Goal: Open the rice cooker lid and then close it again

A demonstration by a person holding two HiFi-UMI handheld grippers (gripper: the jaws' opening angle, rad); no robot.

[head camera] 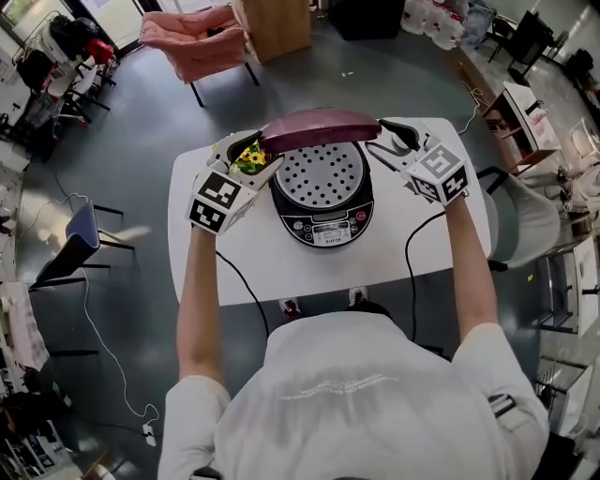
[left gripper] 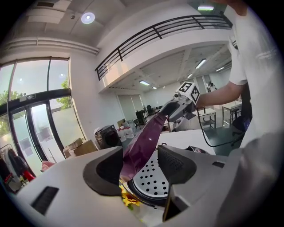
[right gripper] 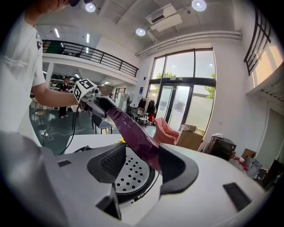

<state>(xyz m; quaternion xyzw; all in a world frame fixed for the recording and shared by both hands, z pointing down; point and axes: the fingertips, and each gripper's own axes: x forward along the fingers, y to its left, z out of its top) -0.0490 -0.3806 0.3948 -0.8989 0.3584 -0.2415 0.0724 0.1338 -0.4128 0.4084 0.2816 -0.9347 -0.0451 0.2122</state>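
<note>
The rice cooker (head camera: 323,225) sits mid-table with its purple lid (head camera: 321,129) tilted up over the perforated inner plate (head camera: 322,175). My left gripper (head camera: 253,157) is at the lid's left end and my right gripper (head camera: 389,142) at its right end. In the left gripper view the lid (left gripper: 143,142) runs between the jaws of the left gripper (left gripper: 140,165), close to the left pad, with a gap at the right pad. In the right gripper view the lid (right gripper: 135,137) passes between the jaws of the right gripper (right gripper: 140,166) beside the right pad, with a gap on the left. Both are open.
The white table (head camera: 244,267) carries yellow flowers (head camera: 249,157) just behind the left gripper. Cables hang off the table's near edge. A pink chair (head camera: 192,39) and a wooden box (head camera: 277,23) stand beyond the table; a grey chair (head camera: 525,220) is at the right.
</note>
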